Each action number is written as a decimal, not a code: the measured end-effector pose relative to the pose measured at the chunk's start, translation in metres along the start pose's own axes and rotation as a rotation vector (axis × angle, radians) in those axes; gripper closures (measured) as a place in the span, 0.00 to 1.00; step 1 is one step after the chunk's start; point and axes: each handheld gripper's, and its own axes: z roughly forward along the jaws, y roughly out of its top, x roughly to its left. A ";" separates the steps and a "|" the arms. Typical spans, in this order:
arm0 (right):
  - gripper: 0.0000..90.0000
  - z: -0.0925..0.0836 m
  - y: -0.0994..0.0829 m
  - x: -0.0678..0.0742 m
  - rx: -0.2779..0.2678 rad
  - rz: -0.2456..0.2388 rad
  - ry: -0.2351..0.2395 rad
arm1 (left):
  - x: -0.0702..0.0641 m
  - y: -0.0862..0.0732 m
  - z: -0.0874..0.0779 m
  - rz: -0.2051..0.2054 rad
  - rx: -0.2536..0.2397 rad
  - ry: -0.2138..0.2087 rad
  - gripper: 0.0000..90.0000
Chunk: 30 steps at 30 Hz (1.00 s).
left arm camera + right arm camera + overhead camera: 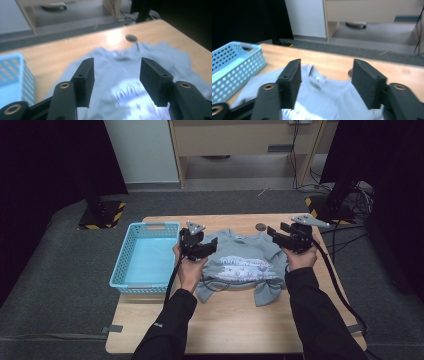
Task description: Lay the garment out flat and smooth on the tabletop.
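Observation:
A small grey-blue T-shirt (245, 265) with a pale print lies front up on the wooden table (225, 325), collar toward the far edge. My left gripper (212, 245) hovers over the shirt's left shoulder. In the left gripper view the jaws of this gripper (116, 81) stand apart with nothing between them, the shirt (125, 72) below. My right gripper (274, 231) hovers over the right shoulder. Its jaws (325, 83) are also apart and empty above the shirt (322, 97).
A light blue perforated basket (131, 255) stands on the table left of the shirt, also seen as the basket (234, 67). A small dark round disc (260, 226) lies near the far edge. Black cables (340, 295) trail off the right side.

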 end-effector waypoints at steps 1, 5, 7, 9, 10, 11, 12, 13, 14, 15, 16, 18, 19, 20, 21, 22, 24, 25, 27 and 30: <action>0.42 0.000 0.000 0.000 0.000 0.000 0.000 | 0.000 0.000 0.000 0.000 0.000 0.000 0.49; 0.40 -0.008 -0.024 -0.009 0.029 0.020 0.029 | -0.007 -0.019 -0.008 0.041 0.040 -0.012 0.46; 0.37 -0.013 -0.040 -0.014 0.047 0.036 0.044 | -0.012 -0.028 -0.011 0.057 0.054 -0.018 0.42; 0.35 -0.018 -0.049 -0.015 0.058 0.035 0.057 | -0.018 -0.045 -0.014 0.082 0.067 -0.011 0.38; 0.34 -0.021 -0.053 -0.016 0.065 0.032 0.063 | -0.020 -0.052 -0.014 0.087 0.079 -0.007 0.37; 0.33 -0.024 -0.057 -0.015 0.068 0.027 0.069 | -0.021 -0.059 -0.013 0.094 0.093 -0.003 0.35; 0.31 -0.027 -0.062 -0.015 0.073 0.027 0.074 | -0.021 -0.059 -0.013 0.094 0.093 -0.003 0.34; 0.31 -0.027 -0.062 -0.015 0.073 0.027 0.074 | -0.023 -0.065 -0.014 0.098 0.111 0.005 0.34; 0.28 -0.034 -0.072 -0.013 0.079 0.026 0.087 | -0.024 -0.078 -0.015 0.099 0.125 0.025 0.33; 0.26 -0.037 -0.077 -0.012 0.085 0.020 0.085 | -0.024 -0.078 -0.015 0.099 0.125 0.025 0.33; 0.23 -0.039 -0.083 -0.010 0.098 0.006 0.075 | -0.022 -0.090 -0.016 0.092 0.130 0.039 0.32; 0.19 -0.043 -0.092 -0.007 0.134 -0.034 0.042 | -0.019 -0.101 -0.017 0.073 0.135 0.043 0.32; 0.18 -0.045 -0.097 -0.006 0.148 -0.052 0.034 | -0.019 -0.101 -0.017 0.073 0.135 0.043 0.31; 0.17 -0.046 -0.102 -0.005 0.163 -0.067 0.024 | -0.015 -0.112 -0.017 0.035 0.154 0.035 0.31; 0.15 -0.048 -0.106 -0.003 0.175 -0.081 0.012 | -0.015 -0.112 -0.017 0.035 0.154 0.035 0.31; 0.15 -0.050 -0.110 -0.002 0.185 -0.091 0.007 | -0.012 -0.119 -0.017 0.007 0.177 0.024 0.30; 0.12 -0.051 -0.118 -0.001 0.215 -0.083 0.008 | -0.011 -0.125 -0.018 -0.001 0.179 0.046 0.28; 0.12 -0.051 -0.122 0.000 0.228 -0.074 0.011 | -0.011 -0.125 -0.018 -0.001 0.179 0.046 0.28; 0.11 -0.050 -0.125 0.001 0.244 -0.065 0.011 | -0.010 -0.129 -0.016 0.013 0.187 0.067 0.26; 0.10 -0.040 -0.135 0.003 0.296 -0.088 -0.004 | -0.007 -0.138 -0.004 0.011 0.237 0.096 0.24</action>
